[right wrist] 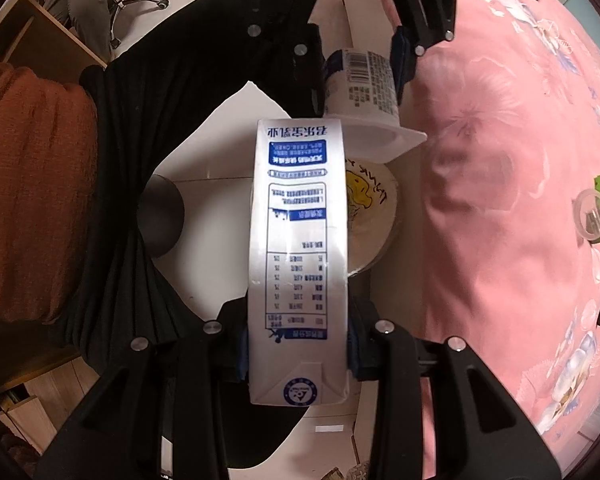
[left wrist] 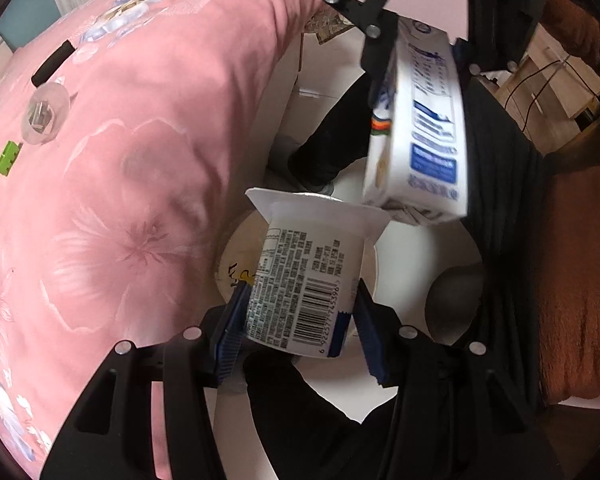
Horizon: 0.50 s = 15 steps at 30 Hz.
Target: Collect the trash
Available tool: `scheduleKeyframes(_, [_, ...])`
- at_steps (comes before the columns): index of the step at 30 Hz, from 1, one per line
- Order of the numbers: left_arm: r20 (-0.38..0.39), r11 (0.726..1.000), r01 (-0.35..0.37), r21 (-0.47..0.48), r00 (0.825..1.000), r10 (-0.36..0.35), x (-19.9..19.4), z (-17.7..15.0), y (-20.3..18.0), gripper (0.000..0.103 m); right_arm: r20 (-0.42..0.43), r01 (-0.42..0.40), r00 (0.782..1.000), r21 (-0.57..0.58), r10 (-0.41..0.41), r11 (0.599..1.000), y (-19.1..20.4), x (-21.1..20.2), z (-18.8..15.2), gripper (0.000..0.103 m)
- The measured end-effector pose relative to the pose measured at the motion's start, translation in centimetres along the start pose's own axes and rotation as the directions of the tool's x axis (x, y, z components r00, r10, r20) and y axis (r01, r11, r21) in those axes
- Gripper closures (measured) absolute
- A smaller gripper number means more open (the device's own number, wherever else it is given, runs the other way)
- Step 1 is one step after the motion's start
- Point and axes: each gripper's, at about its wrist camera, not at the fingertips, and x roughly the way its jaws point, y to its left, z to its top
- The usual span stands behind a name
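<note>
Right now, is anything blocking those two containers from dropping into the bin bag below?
Nothing visible. The yogurt cup and milk carton hang over the open black bag, where a paper bowl already lies.

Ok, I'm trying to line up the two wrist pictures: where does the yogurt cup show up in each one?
Left wrist view: yogurt cup at lower centre, clamped between the left tool's pads, rim pointing away.
Right wrist view: yogurt cup at upper centre, just above the milk carton that the right tool holds.
Shared landmark: the pink floral quilt.
</note>
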Motion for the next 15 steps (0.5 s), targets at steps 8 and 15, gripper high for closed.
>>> scheduleKeyframes(8, [-0.015,1.000,0.004,-0.015,1.000,-0.005,1.2,-0.2,0.2,0.049,-0.029,-0.021,0.999,-0.018,0.020,1.000,-0.5,1.2,0.4,0.067])
scheduleKeyframes(15, [-0.022,0.999,0.011,-0.039,1.000,-0.012,2.0,-0.5,0.4,0.048,-0.039,-0.025,0.999,-0.018,0.024,1.000,-1.3,2.2,0.8,0.066])
